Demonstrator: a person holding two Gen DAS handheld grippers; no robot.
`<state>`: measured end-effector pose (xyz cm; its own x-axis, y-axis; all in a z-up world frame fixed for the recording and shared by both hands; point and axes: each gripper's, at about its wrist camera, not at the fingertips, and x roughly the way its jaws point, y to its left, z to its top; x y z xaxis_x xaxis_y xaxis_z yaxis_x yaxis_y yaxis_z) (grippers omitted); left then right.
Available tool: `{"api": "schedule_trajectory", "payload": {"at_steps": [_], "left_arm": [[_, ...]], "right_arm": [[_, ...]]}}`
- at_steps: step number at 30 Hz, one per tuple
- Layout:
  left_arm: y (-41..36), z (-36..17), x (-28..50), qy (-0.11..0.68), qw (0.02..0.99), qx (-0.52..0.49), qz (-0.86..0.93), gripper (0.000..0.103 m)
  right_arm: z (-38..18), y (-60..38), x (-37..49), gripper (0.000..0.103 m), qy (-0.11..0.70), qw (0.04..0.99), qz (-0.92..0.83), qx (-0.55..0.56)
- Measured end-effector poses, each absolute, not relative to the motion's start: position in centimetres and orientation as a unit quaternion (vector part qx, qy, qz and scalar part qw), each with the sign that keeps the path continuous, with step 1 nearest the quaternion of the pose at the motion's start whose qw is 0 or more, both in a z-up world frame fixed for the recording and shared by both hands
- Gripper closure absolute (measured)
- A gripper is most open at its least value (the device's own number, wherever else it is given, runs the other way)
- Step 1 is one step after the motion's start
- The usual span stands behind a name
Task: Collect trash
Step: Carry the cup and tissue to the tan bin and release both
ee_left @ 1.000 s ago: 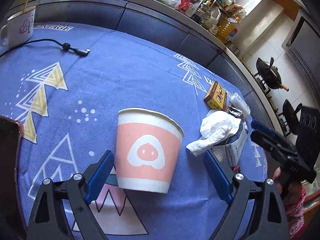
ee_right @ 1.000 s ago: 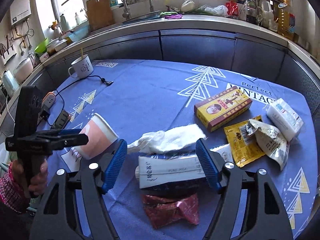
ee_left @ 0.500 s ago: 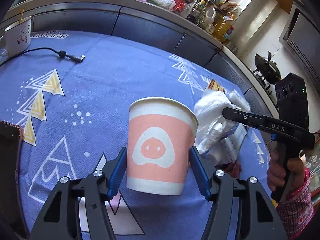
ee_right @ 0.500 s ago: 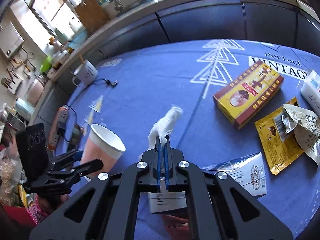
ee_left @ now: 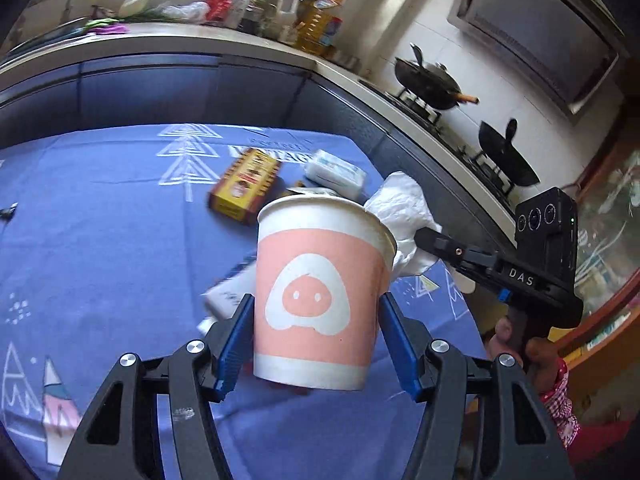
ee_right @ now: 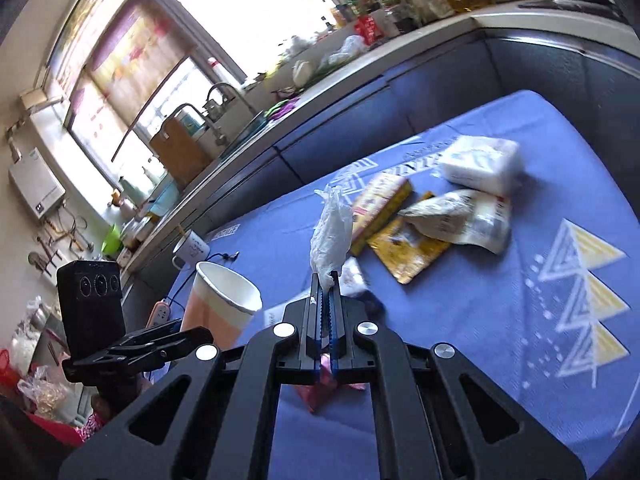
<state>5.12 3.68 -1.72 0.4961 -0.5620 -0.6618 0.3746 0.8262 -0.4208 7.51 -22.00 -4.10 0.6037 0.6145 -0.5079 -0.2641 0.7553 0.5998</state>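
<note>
My left gripper (ee_left: 318, 340) is shut on a pink and white paper cup (ee_left: 320, 296) and holds it upright above the blue tablecloth (ee_left: 100, 248). The cup also shows in the right wrist view (ee_right: 220, 304), with its mouth open. My right gripper (ee_right: 326, 284) is shut on a crumpled white tissue (ee_right: 332, 240), lifted off the table. In the left wrist view the tissue (ee_left: 404, 212) hangs just right of the cup's rim, with the right gripper (ee_left: 424, 238) behind it.
On the cloth lie a yellow and red box (ee_right: 380, 204), a yellow sachet (ee_right: 408, 248), a torn wrapper (ee_right: 460, 216), a white tissue pack (ee_right: 480, 164) and a red wrapper (ee_right: 320, 392). A mug (ee_right: 192, 248) and cable lie at the far left. Kitchen counters surround the table.
My left gripper closed on the cup and lifted it. My right gripper closed on the tissue, raised it and carried it up beside the cup's rim.
</note>
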Motion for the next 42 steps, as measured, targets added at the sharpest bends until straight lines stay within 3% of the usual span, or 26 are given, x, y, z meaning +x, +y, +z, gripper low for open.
{"api": "schedule_trajectory", "payload": {"at_steps": [10, 20, 21, 22, 23, 25, 29, 36, 42], "left_arm": [[-21.4, 0.8, 11.4, 0.424, 0.796, -0.001, -0.432, 0.04], [-36.5, -5.5, 16.7, 0.451, 0.782, 0.038, -0.429, 0.033], [-36.8, -6.1, 16.8, 0.454, 0.783, 0.045, -0.423, 0.033], [-37.0, -6.8, 16.8, 0.457, 0.785, 0.053, -0.415, 0.031], [-37.5, -7.5, 17.0, 0.462, 0.786, 0.061, -0.407, 0.022], [-37.6, -8.4, 17.4, 0.473, 0.786, 0.064, -0.393, 0.014], [-36.9, -6.7, 17.7, 0.482, 0.783, 0.038, -0.392, 0.02], [-31.1, 3.5, 13.0, 0.379, 0.809, -0.031, -0.447, 0.019], [-24.1, 0.3, 6.1, 0.395, 0.808, 0.006, -0.437, 0.019]], "right_arm": [[-2.2, -42.9, 3.1, 0.1, 0.248, 0.917, 0.043, 0.308], [-9.6, -49.0, 4.2, 0.097, 0.306, 0.911, -0.07, 0.267], [-10.2, -49.4, 4.4, 0.096, 0.308, 0.909, -0.071, 0.27], [-10.8, -49.6, 4.6, 0.087, 0.311, 0.907, -0.072, 0.274], [-11.3, -49.7, 4.7, 0.066, 0.314, 0.904, -0.075, 0.281], [-11.7, -50.2, 4.7, 0.043, 0.307, 0.902, -0.089, 0.291], [-9.9, -50.6, 3.4, 0.044, 0.27, 0.909, -0.092, 0.303], [-3.0, -48.5, 0.7, 0.044, 0.17, 0.939, -0.046, 0.296], [-4.7, -43.1, 3.4, 0.05, 0.229, 0.922, 0.031, 0.31]]}}
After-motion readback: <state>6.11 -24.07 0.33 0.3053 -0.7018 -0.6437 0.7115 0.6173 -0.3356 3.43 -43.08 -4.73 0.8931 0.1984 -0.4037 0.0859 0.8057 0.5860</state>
